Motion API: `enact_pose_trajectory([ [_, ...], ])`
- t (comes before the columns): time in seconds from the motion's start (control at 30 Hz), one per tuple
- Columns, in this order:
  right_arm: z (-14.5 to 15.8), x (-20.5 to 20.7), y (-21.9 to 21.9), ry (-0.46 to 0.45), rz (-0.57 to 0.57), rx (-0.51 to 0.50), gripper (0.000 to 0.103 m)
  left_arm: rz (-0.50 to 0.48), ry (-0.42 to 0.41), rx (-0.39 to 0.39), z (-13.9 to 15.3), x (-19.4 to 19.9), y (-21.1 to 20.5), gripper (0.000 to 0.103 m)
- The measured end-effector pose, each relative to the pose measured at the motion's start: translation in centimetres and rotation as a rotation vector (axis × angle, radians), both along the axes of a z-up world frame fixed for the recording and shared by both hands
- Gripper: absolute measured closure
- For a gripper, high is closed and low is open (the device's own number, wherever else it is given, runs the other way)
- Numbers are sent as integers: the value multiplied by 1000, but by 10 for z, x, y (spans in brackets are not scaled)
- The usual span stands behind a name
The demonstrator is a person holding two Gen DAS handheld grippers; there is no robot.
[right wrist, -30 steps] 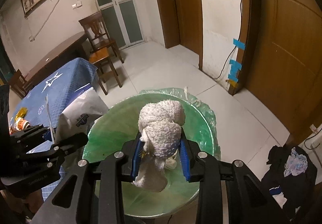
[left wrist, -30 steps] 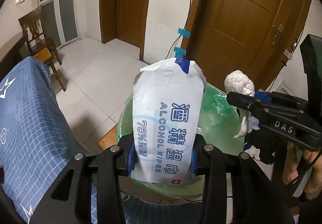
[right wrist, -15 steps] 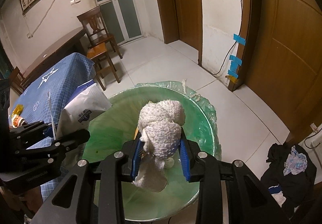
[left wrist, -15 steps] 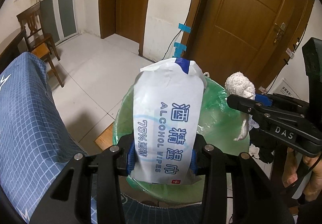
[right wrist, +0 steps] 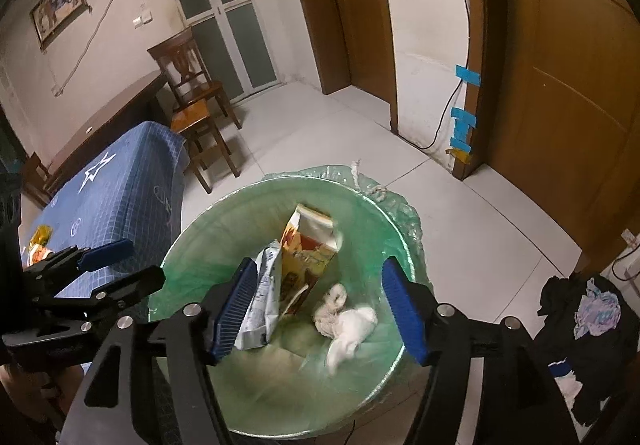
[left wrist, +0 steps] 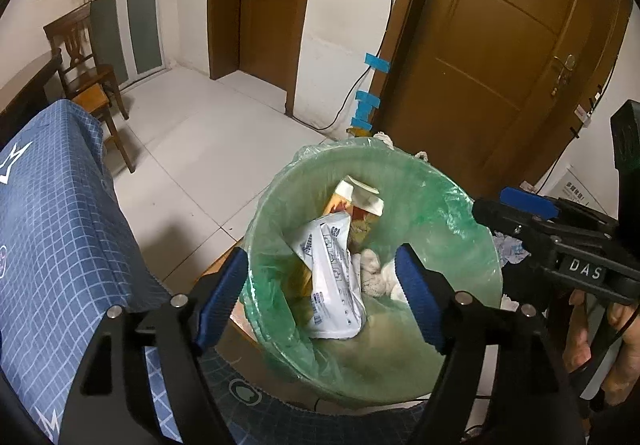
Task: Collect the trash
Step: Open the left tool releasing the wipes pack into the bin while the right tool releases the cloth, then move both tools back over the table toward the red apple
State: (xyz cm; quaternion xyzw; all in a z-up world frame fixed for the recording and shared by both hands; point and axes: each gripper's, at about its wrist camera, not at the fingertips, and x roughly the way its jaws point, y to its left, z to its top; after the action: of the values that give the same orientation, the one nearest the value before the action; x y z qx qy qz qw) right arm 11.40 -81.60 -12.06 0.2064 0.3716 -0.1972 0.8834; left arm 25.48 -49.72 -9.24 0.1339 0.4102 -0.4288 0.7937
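A green-lined trash bin [left wrist: 472,229] [right wrist: 192,237] stands on the floor below both grippers. Inside lie the white alcohol wipes pack [left wrist: 336,277] [right wrist: 262,297], a white crumpled cloth [left wrist: 376,273] [right wrist: 348,325] and an orange carton [left wrist: 352,205] [right wrist: 308,249]. My left gripper [left wrist: 320,301] is open and empty above the bin's near side; it also shows in the right wrist view [right wrist: 120,265]. My right gripper [right wrist: 320,309] is open and empty above the bin; it also shows in the left wrist view [left wrist: 516,209].
A table with a blue checked cloth [left wrist: 52,229] [right wrist: 116,189] stands left of the bin, with snack wrappers [right wrist: 38,245] on it. A wooden chair [left wrist: 84,73] [right wrist: 192,97] stands behind it. Dark clothes [right wrist: 580,317] lie on the right. Brown doors [left wrist: 500,57] are behind.
Both grippers opened. The wipes pack dropped from the left gripper and the white cloth from the right gripper; both now lie in the bin.
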Motion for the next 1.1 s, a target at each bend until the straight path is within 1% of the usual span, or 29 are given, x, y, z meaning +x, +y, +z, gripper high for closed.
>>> enact_pose_trajectory([
  [0.13,4,-9,7,-17,0,-5,37,-5,1,-1,0,-4,6,30],
  [0.3,20,-24,28,-62,11,-48,35,-7,-11,-12,6,-9,28,30],
  [0.43,39,-40,61,-128,33,-100,31,4,-27,-30,13,-14,57,30],
  [0.6,56,-47,103,-186,83,-123,25,39,-47,-69,27,-15,107,29],
  [0.7,57,-47,129,-216,124,-100,21,81,-70,-94,34,-14,150,27],
  [0.77,55,-42,151,-230,165,-71,21,114,-91,-99,38,-13,178,26],
  [0.9,49,-26,193,-244,247,-18,20,228,-101,-107,40,2,252,26],
  [1.0,44,-8,222,-240,302,15,20,379,-116,-108,43,19,328,26],
  [1.1,40,17,259,-227,373,51,20,501,-127,-108,46,33,390,26],
])
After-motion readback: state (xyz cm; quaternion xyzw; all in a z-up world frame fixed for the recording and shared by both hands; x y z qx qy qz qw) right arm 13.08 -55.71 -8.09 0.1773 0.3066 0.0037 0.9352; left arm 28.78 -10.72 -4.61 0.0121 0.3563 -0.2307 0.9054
